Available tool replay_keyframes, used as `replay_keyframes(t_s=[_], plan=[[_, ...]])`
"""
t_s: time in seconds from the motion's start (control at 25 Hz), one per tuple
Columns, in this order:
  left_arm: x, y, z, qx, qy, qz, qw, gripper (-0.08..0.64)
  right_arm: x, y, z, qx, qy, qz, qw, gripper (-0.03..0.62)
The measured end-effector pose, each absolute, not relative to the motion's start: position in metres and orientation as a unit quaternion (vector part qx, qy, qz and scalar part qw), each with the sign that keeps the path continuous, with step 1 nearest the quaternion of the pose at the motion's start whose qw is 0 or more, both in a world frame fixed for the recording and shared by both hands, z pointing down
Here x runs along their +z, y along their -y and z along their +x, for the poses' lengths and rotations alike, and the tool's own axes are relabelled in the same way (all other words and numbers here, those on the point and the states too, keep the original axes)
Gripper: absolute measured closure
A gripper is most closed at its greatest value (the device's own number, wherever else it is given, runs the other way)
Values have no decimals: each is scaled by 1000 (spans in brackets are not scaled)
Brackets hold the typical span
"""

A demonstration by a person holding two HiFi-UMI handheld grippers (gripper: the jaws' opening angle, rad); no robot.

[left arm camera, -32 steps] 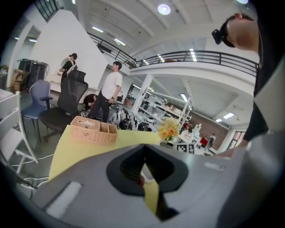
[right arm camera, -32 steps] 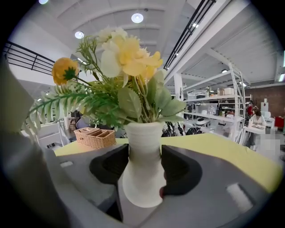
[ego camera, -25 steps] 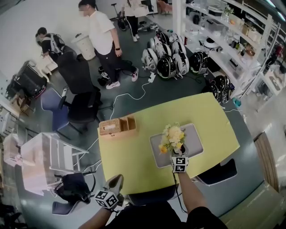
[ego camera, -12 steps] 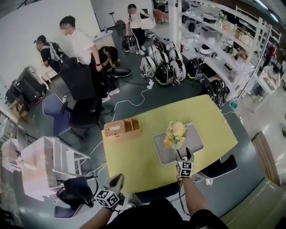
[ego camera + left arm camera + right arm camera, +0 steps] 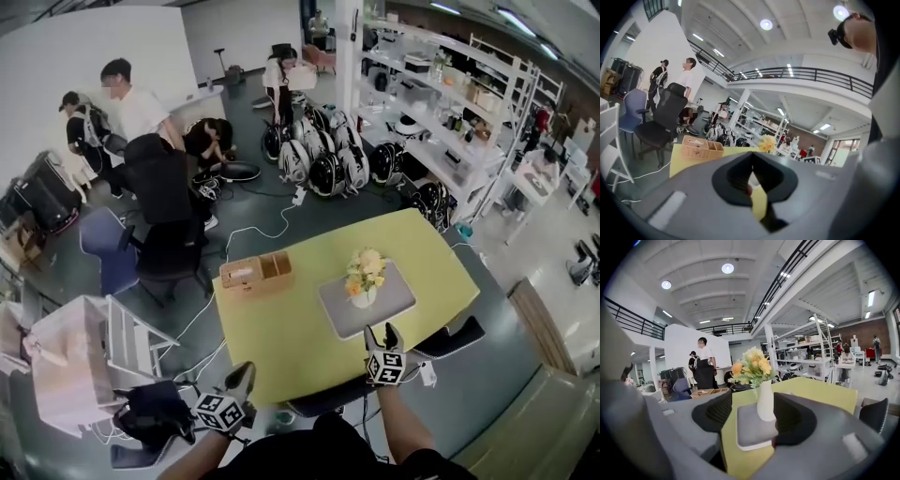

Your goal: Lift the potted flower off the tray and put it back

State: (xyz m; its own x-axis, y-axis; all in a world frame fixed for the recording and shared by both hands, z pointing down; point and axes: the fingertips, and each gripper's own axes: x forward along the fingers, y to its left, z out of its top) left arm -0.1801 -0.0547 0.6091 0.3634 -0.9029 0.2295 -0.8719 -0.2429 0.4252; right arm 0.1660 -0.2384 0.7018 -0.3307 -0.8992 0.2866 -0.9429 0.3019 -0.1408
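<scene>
1. The potted flower (image 5: 364,278) stands upright on the grey tray (image 5: 394,302), on the yellow table (image 5: 281,337).
2. The right gripper (image 5: 383,331) is at the tray's 6 o'clock edge, jaws apart, holding nothing, clear of the pot.
3. The left gripper (image 5: 245,371) is at the table's 7 o'clock corner, jaws together.

Yellow-green table (image 5: 281,342), rectangular, set at a slant in the head view. Two things sit directly on it. Wooden box (image 5: 256,274) with open compartments, at the far left corner, close to the left edge. Grey tray (image 5: 392,305), flat with rounded corners, right of centre, well apart from the box. Tray carries the potted flower (image 5: 364,278), upright in a white pot, on the tray's far left part. Rest of the tabletop bare.
</scene>
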Motion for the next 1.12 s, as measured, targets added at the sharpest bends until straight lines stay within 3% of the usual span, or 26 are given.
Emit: replay_keyframes(t_s=[0.36,0.56,0.84,1.12], plan=[[596,-7,-209,-44,539,806,240,552,626,142,107,140,819,555,34,318],[594,-44,-231,-46,532,812,235,552,592,77,43,135,845,516,30,351],[604,-92,-252,-53,525,815,239,552,582,-14,-31,119,876,466,39,419],[612,-126,-259,-56,520,819,238,552,593,-59,-42,124,875,464,53,422]])
